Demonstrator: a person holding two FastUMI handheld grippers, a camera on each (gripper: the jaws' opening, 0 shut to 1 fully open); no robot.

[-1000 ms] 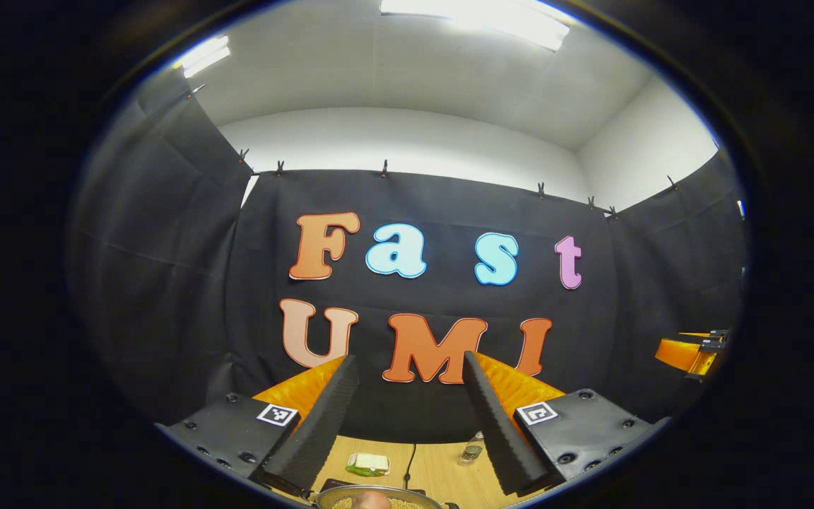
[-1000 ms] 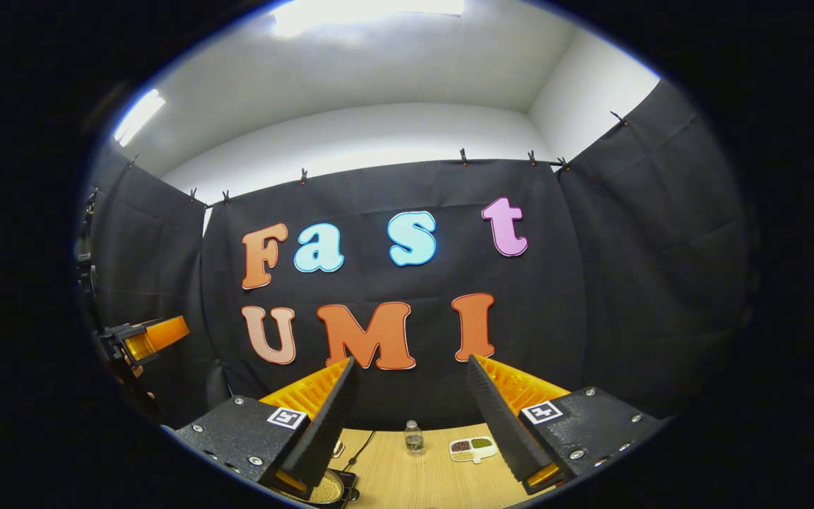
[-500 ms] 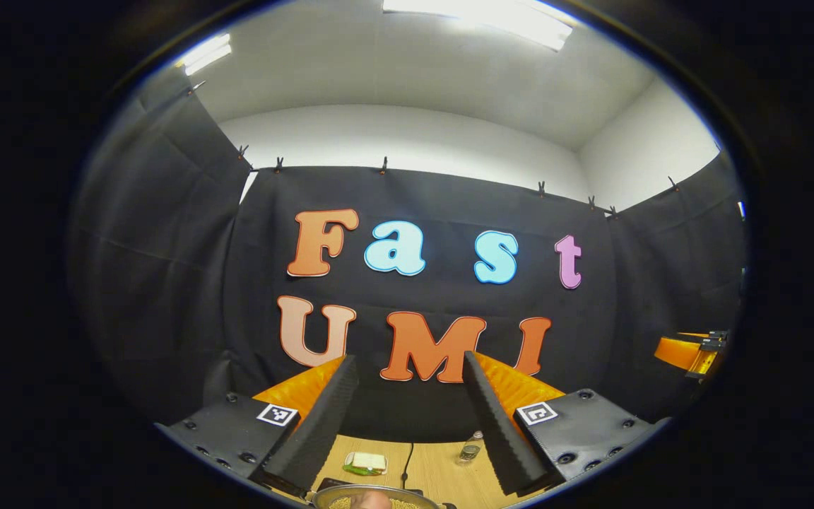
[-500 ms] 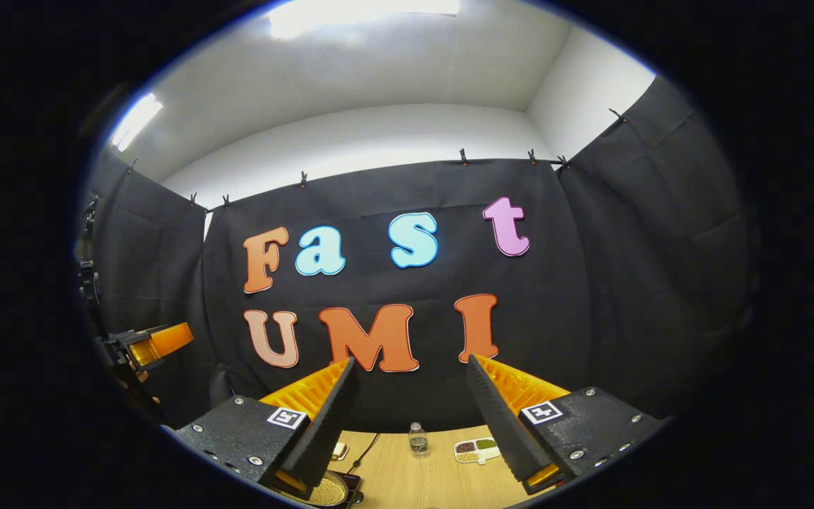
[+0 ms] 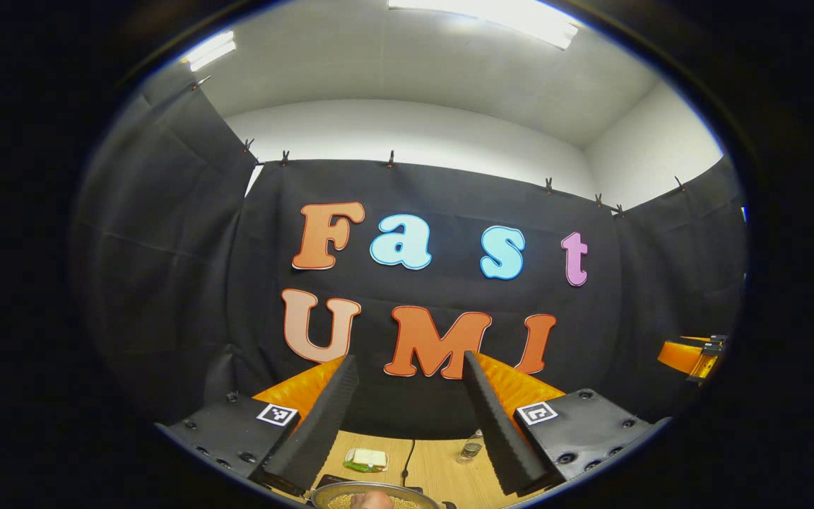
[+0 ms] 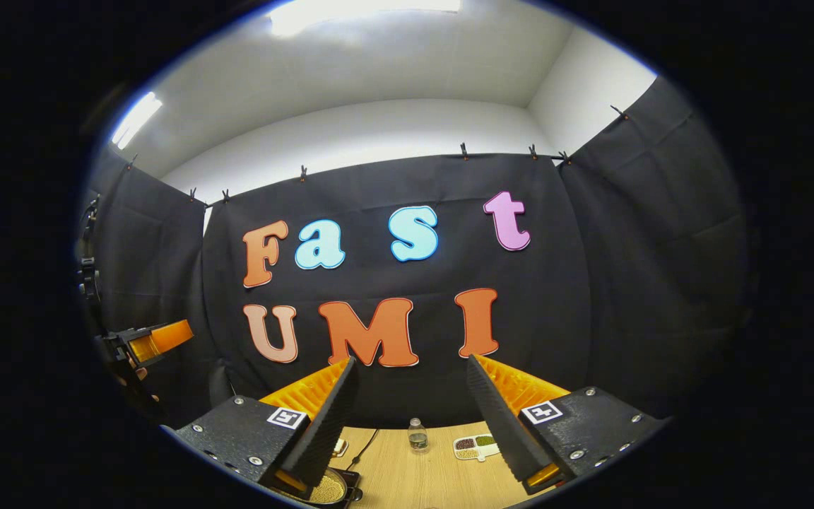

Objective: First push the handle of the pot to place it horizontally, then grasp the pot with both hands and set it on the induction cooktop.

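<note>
Left gripper point(image 5: 407, 431) held high and level, fingers spread wide, nothing between them. Right gripper point(image 6: 407, 428) likewise wide open and empty, also seen off to the right of the left fingers.

Pot point(image 5: 372, 496) low between the left fingers, just under their roots: a metal rim with small yellowish grains inside and a pale knob or handle end at the near edge, too cropped to say which. From the right gripper view, same pot point(image 6: 329, 488) tucked under the left finger. Dark slab beneath and behind the rim, possibly the induction cooktop point(image 5: 340, 482), though hard to confirm from so thin a strip. Handle's direction not readable.

Likely stiff, smooth and fairly heavy with its loose filling; apt to slip on bare metal and spill if tipped. Best pushed at the handle's far end, then gripped on opposite sides of the rim and kept level.

Beyond the fingers on the wooden table point(image 6: 414, 481): a small bottle point(image 6: 417, 435), a divided dish point(image 6: 476, 445), a white-and-green block point(image 5: 366, 459), a cable point(image 5: 407, 456).
</note>
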